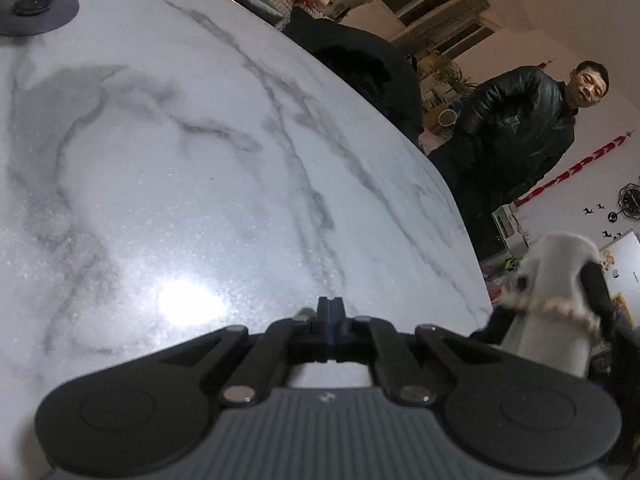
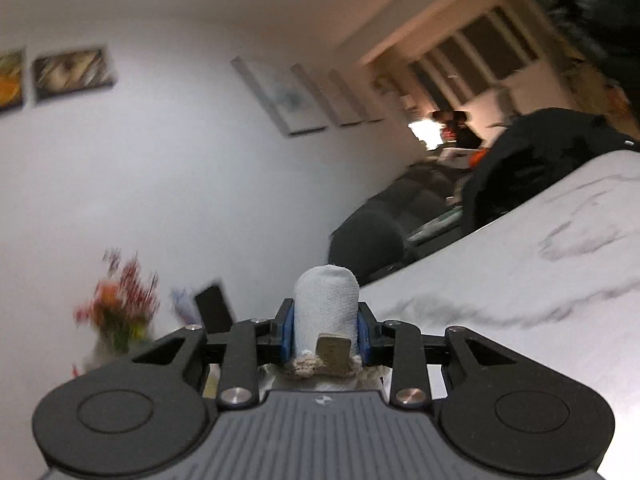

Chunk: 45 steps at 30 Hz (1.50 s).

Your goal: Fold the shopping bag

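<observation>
Marble table [image 1: 200, 160] | right hand-held gripper [image 2: 326, 330] pinches rolled white bag [image 2: 326, 300] | left hand-held gripper [image 1: 330, 312] pressed together

Left wrist view skims low over the marble table [image 1: 200, 160]; right tilts toward the wall, sharing its edge.

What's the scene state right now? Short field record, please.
surface: white marble-pattern table
left tool: shut, holding nothing, over the bare table
right tool: shut on rolled white bag
rolled white bag: upright bundle between the fingers, small metal tag and lace trim at its base; also seen at the right edge of the left wrist view
bystander: person in dark jacket beyond the table's far edge
dark garment: on chair beside the table
image quality: right wrist view motion-blurred
</observation>
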### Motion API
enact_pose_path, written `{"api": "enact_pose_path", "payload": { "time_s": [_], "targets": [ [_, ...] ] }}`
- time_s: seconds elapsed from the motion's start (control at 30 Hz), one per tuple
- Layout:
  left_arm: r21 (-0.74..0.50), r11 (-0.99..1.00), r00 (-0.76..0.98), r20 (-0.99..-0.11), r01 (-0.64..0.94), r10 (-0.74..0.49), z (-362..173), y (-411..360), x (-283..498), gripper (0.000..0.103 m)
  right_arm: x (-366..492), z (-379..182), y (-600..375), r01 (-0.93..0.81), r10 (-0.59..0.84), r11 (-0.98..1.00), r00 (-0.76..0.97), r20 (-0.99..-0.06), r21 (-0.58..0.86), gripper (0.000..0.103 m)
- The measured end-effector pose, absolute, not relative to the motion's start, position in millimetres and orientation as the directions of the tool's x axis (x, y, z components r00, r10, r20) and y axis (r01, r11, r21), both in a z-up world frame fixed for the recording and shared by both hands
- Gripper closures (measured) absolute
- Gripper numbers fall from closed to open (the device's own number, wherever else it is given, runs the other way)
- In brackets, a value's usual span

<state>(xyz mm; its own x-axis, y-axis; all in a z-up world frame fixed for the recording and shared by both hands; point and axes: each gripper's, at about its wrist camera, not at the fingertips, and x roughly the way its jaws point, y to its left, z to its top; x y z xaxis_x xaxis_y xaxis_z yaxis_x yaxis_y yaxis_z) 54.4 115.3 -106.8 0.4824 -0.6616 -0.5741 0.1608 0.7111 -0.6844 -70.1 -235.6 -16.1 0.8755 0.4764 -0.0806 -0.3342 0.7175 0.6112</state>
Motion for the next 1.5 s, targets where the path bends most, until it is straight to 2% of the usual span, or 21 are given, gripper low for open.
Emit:
{"api": "enact_pose_path", "payload": {
  "time_s": [0.07,0.2,0.23,0.3,0.37,0.4,0.47,0.57,0.73,0.8,0.87,0.97,1.03,1.13,1.23,1.4,1.5],
  "targets": [
    [-0.638,0.744,0.499,-0.587,0.199,-0.638,-101,110,51,0.103,-66,-14,-246,-0.335,0.494,0.68,0.867,-0.07,0.653,0.073],
    [-0.657,0.7,0.504,-0.519,0.282,-0.69,-92,99,45,0.101,-61,-29,-257,-0.322,0.535,0.569,0.844,-0.043,0.757,0.073],
    [-0.661,0.688,0.505,-0.502,0.3,-0.702,-90,97,44,0.097,-60,-34,-257,-0.316,0.542,0.543,0.839,-0.037,0.778,0.073],
    [-0.694,0.636,0.482,-0.452,0.338,-0.75,-88,93,42,0.085,-59,-44,-258,-0.304,0.556,0.49,0.831,-0.024,0.817,0.072],
    [-0.747,0.556,0.447,-0.384,0.363,-0.808,-87,91,42,0.06,-57,-54,-260,-0.29,0.569,0.437,0.822,-0.012,0.851,0.072],
    [-0.772,0.514,0.428,-0.348,0.375,-0.834,-87,90,42,0.053,-57,-56,-265,-0.283,0.57,0.432,0.822,-0.016,0.856,0.072],
    [-0.813,0.428,0.389,-0.275,0.394,-0.879,-86,88,41,0.034,-56,-59,-267,-0.271,0.571,0.428,0.821,-0.025,0.862,0.072],
    [-0.803,0.388,0.347,-0.243,0.452,-0.906,-83,79,37,0.024,-54,-63,-264,-0.278,0.597,0.378,0.803,-0.003,0.883,0.072],
    [-0.808,0.322,0.272,-0.208,0.493,-0.939,-83,63,33,0.024,-56,-68,-261,-0.318,0.619,0.312,0.783,0.062,0.895,0.071],
    [-0.811,0.306,0.26,-0.197,0.499,-0.945,-84,59,32,0.029,-57,-69,-259,-0.325,0.623,0.292,0.778,0.078,0.899,0.071],
    [-0.805,0.305,0.266,-0.19,0.509,-0.945,-83,56,29,0.052,-56,-68,-256,-0.315,0.613,0.322,0.788,0.057,0.893,0.07],
    [-0.753,0.385,0.296,-0.26,0.533,-0.919,-75,54,22,0.055,-53,-72,-258,-0.296,0.618,0.334,0.785,0.029,0.895,0.067],
    [-0.687,0.466,0.322,-0.339,0.557,-0.884,-67,48,18,0.055,-53,-73,-259,-0.288,0.617,0.361,0.787,0.004,0.887,0.064],
    [-0.501,0.598,0.374,-0.479,0.626,-0.794,-53,37,10,0.055,-57,-68,-259,-0.281,0.601,0.459,0.797,-0.062,0.843,0.061],
    [-0.219,0.699,0.469,-0.603,0.681,-0.646,-41,19,-1,0.055,-63,-60,-257,-0.273,0.559,0.582,0.819,-0.133,0.766,0.061],
    [0.125,0.673,0.548,-0.696,0.729,-0.464,-41,-14,-15,0.055,-72,-43,-248,-0.345,0.556,0.692,0.814,-0.165,0.634,0.061],
    [0.247,0.619,0.574,-0.709,0.746,-0.409,-48,-33,-26,0.055,-78,-31,-234,-0.406,0.566,0.748,0.803,-0.185,0.525,0.061]
  ]
}}
